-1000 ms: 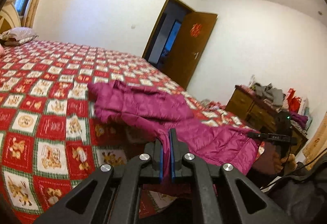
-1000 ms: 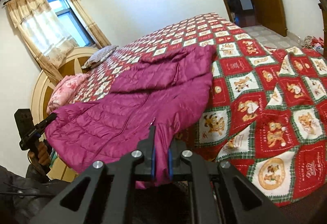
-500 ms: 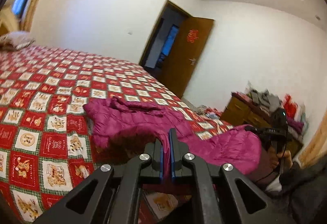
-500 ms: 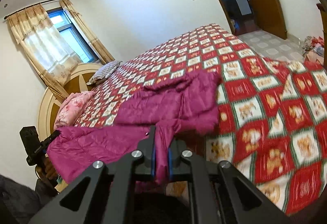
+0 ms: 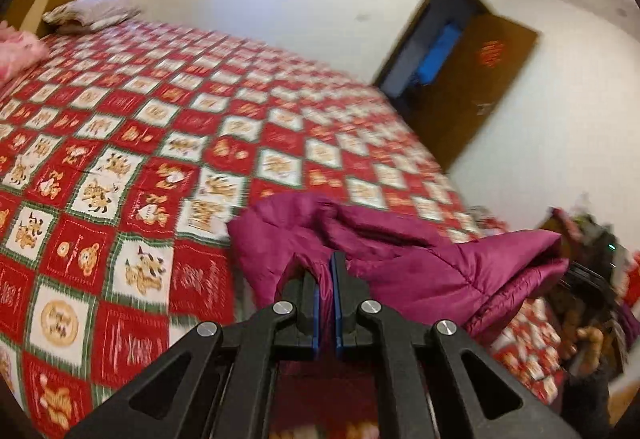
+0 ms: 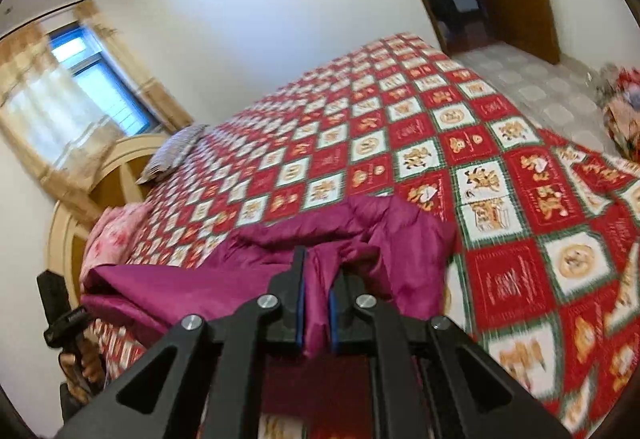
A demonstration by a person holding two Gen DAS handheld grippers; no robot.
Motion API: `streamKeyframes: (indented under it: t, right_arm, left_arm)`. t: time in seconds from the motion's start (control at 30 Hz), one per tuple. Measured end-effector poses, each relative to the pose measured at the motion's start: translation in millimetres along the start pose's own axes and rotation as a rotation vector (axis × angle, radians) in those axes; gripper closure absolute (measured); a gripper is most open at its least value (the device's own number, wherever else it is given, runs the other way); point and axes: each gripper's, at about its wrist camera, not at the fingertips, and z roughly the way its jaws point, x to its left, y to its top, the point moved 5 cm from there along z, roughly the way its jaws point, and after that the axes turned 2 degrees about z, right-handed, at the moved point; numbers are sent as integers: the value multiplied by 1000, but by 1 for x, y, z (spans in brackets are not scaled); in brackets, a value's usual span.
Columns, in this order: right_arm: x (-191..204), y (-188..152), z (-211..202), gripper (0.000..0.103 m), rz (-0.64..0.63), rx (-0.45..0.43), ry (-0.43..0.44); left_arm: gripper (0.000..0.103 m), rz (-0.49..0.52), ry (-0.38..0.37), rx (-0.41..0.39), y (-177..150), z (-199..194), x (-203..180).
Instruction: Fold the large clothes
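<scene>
Now bunched far shorter than a second ago, when spread long across the quilt: magenta puffer jacket (image 5: 420, 263), drawn back toward the near edge of the bed (image 5: 132, 143), lying there glossy and quilted in loose, rumpled folds. Pinched at one edge between the nearly closed fingers of the left gripper (image 5: 327, 281), a thin fold showing between the blue pads. Clamped likewise at another edge by the right gripper (image 6: 316, 291), on a thicker wad of the same fabric.
</scene>
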Motion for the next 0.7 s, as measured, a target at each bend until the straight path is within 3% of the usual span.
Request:
streamKeyframes:
  t: [0.23,0.47,0.57,0.7]
  right_arm:
    - [-44,9,85,92,15,32,-158]
    - [-75,-1,130,90,53,23,-282]
    - [-88,-9,142,88,72,22,-324]
    - [-91,-12,145,85,54,8,-339]
  left_arm:
    - [99,-12,188,106,13,104,29]
    - [98,24,289,178,10,164,36]
    - [98,-2,270,217,6,177,40]
    - [98,-119,149,225,21,164,51]
